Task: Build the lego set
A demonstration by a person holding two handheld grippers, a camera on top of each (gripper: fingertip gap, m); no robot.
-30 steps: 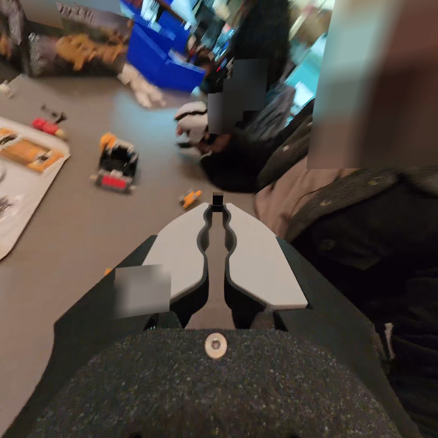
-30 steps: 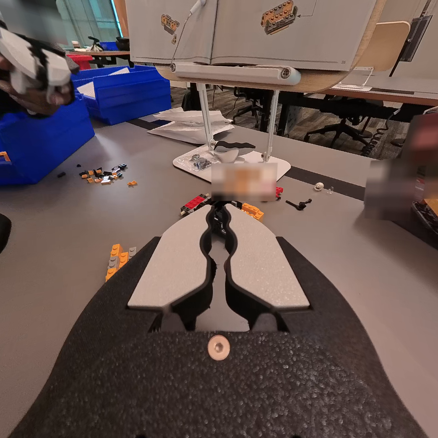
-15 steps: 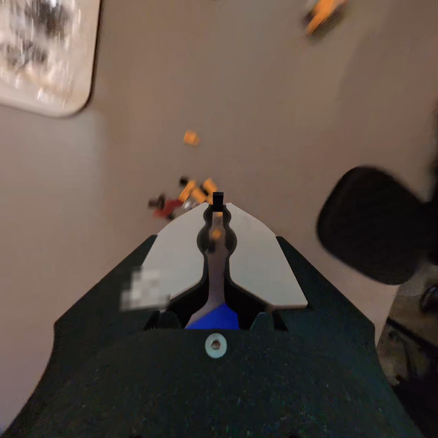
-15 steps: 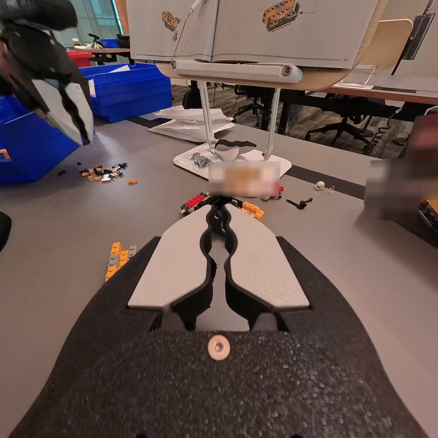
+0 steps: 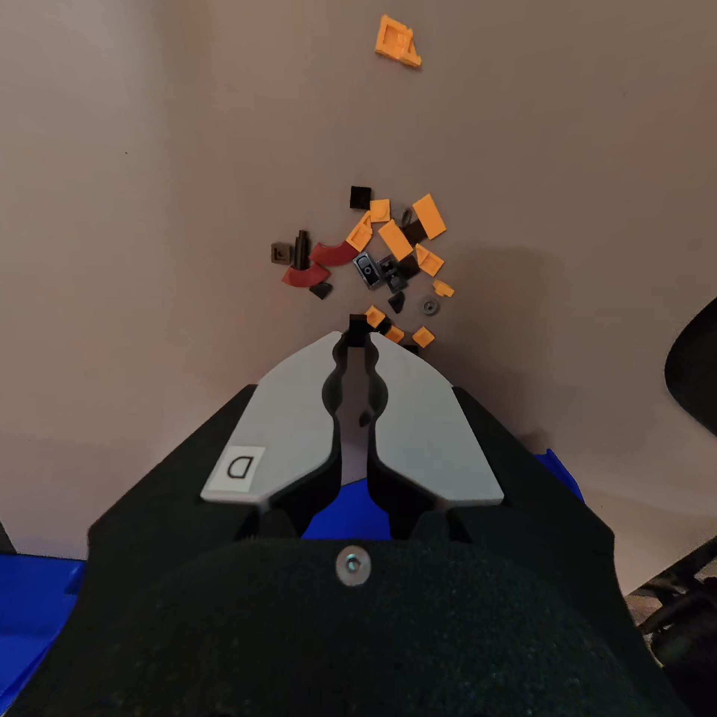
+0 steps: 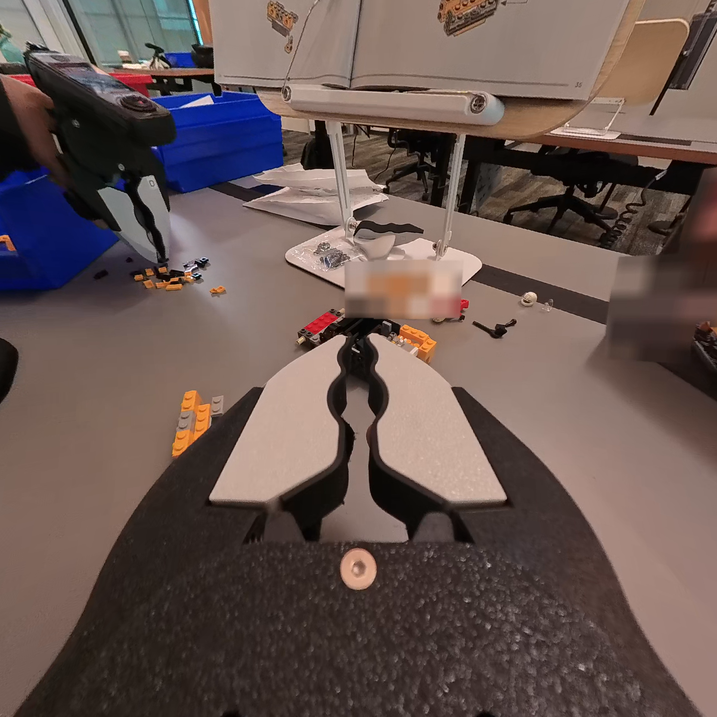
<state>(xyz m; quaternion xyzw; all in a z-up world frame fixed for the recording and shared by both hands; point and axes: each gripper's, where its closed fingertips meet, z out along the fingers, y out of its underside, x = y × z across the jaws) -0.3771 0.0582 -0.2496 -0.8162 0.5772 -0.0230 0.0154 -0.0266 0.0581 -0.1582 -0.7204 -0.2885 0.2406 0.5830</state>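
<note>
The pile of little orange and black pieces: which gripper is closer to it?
Left. The left gripper points down right at the pile of small pieces. The right gripper is farther off, at the partly built model.

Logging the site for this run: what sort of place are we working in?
Probably an open-plan office or lab: rolling office chairs at long desks, blue parts bins, grey worktable.

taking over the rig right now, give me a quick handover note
Left claw: shut on a small black piece, hanging over the loose pile of parts.
Right claw: shut on the partly built model on the grey table.
Done: model started, black piece picked.
Left: fit that piece and the rest; instruction book stands open behind.
</note>
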